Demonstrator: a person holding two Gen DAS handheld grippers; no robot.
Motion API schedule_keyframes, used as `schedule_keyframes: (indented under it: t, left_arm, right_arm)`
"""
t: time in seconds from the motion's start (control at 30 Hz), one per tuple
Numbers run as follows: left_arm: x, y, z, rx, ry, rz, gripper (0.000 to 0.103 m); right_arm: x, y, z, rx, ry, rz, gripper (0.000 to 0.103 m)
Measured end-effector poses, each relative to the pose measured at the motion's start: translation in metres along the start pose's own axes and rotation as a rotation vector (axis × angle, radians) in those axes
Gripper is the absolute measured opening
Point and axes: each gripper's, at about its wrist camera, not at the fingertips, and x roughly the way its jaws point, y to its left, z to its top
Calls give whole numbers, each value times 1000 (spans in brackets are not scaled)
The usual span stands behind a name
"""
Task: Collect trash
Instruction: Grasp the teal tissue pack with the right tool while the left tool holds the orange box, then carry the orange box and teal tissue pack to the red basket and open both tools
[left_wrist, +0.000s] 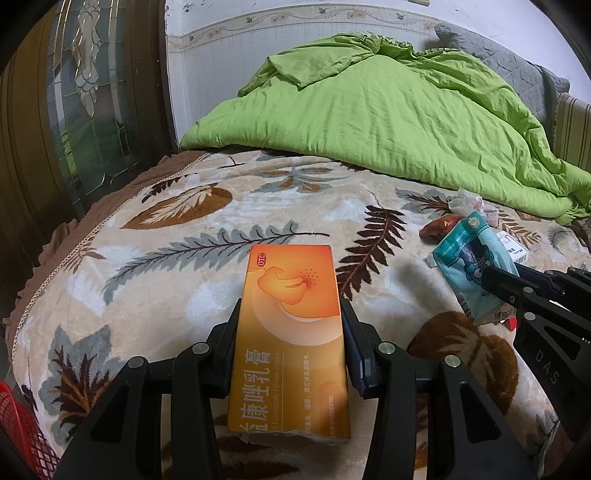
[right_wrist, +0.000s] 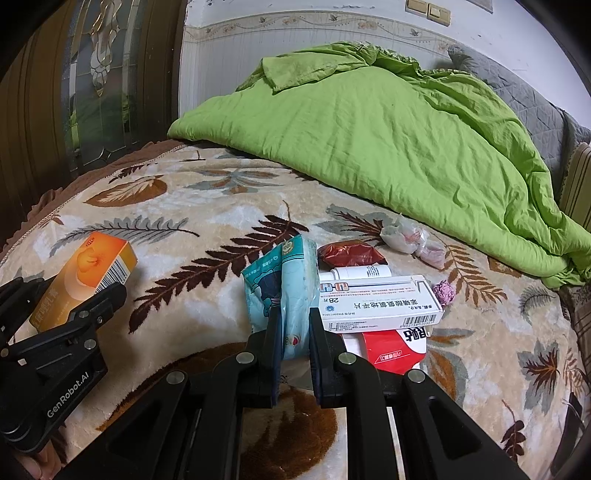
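Note:
My left gripper (left_wrist: 291, 314) is shut on an orange cream box (left_wrist: 291, 332) and holds it above the leaf-patterned blanket (left_wrist: 184, 236). The box also shows in the right wrist view (right_wrist: 85, 280). My right gripper (right_wrist: 293, 325) is shut on a teal tissue pack (right_wrist: 288, 291), also seen in the left wrist view (left_wrist: 469, 273). More trash lies on the blanket: a white pill box (right_wrist: 380, 302), a red-and-white packet (right_wrist: 395, 350), a small white bottle (right_wrist: 360, 272), a dark red wrapper (right_wrist: 351, 254), crumpled clear plastic (right_wrist: 406, 236) and a purple foil ball (right_wrist: 445, 291).
A green quilt (right_wrist: 388, 140) is heaped at the back of the bed. A dark wooden glass-panelled door (left_wrist: 85, 92) stands at the left. A red mesh basket (left_wrist: 18, 432) shows at the lower left edge of the left wrist view.

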Motion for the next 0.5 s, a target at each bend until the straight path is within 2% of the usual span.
schedule_keyframes:
  t: [0.5]
  left_arm:
    - [-3,0,2,0,-3,3,46]
  right_arm:
    - [0,2,0,-1,0,3,14]
